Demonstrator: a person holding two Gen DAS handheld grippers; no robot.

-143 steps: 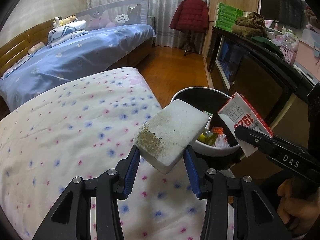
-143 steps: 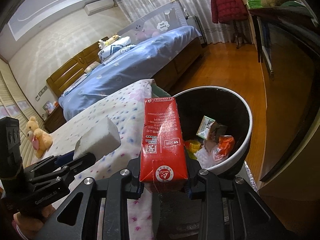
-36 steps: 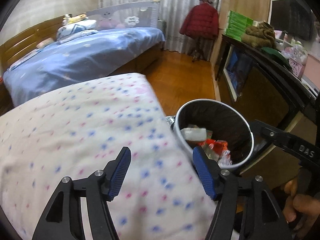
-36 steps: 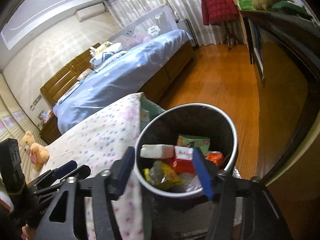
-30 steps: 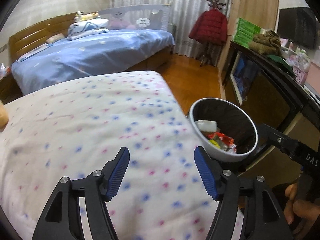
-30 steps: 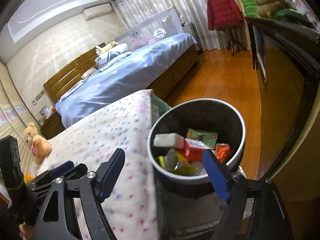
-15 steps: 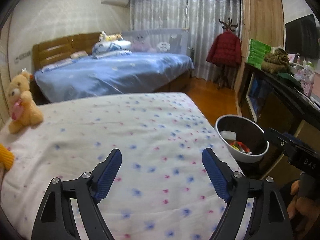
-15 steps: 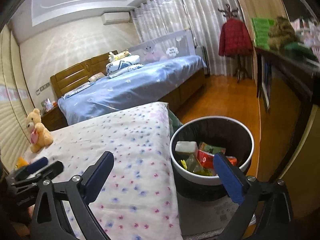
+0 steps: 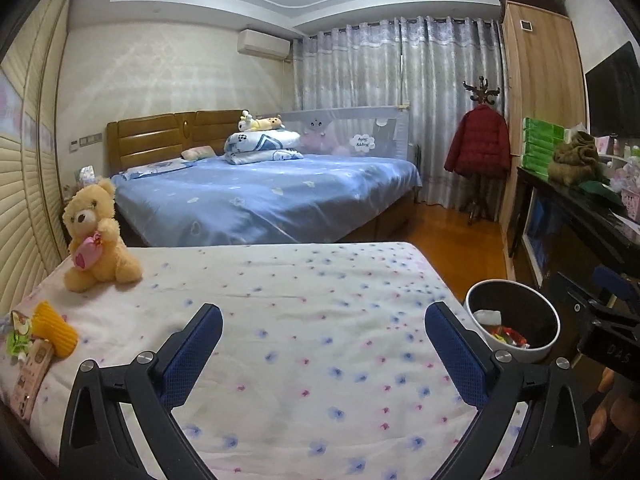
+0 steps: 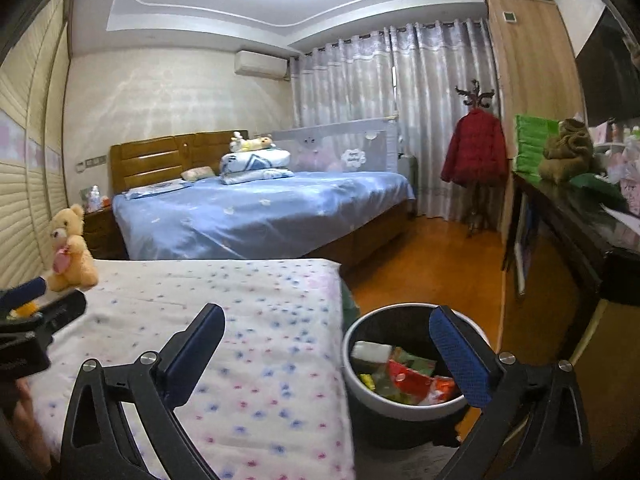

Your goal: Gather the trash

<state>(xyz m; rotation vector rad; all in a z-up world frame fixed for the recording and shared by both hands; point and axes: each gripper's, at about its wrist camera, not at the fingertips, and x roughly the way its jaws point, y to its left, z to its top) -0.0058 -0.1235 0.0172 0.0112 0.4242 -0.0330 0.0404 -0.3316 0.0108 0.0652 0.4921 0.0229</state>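
My left gripper (image 9: 323,312) hovers over the flowered bed (image 9: 320,280), its jaws opening and nothing between them. My right gripper (image 10: 327,313) is open and empty above the bed's edge and the trash bin (image 10: 354,378). The round white-rimmed bin (image 9: 500,345) stands on the floor beside the bed. In it lie a white foam block (image 10: 370,351), a red carton (image 10: 404,374) and coloured wrappers. At the bed's left edge lie a yellow object (image 9: 54,326), a green wrapper (image 9: 16,340) and a pink packet (image 9: 30,372).
A teddy bear (image 9: 94,236) sits on the flowered bed's far left corner. Behind is a blue bed (image 9: 260,204). A dark cabinet (image 9: 580,232) with clutter lines the right wall, with wooden floor (image 10: 440,264) between it and the beds.
Both grippers dropped their items, the foam block and red carton, into the bin, then opened wider, pulled back and tilted up. The left view swung left, revealing the teddy and the items at the bed's edge.
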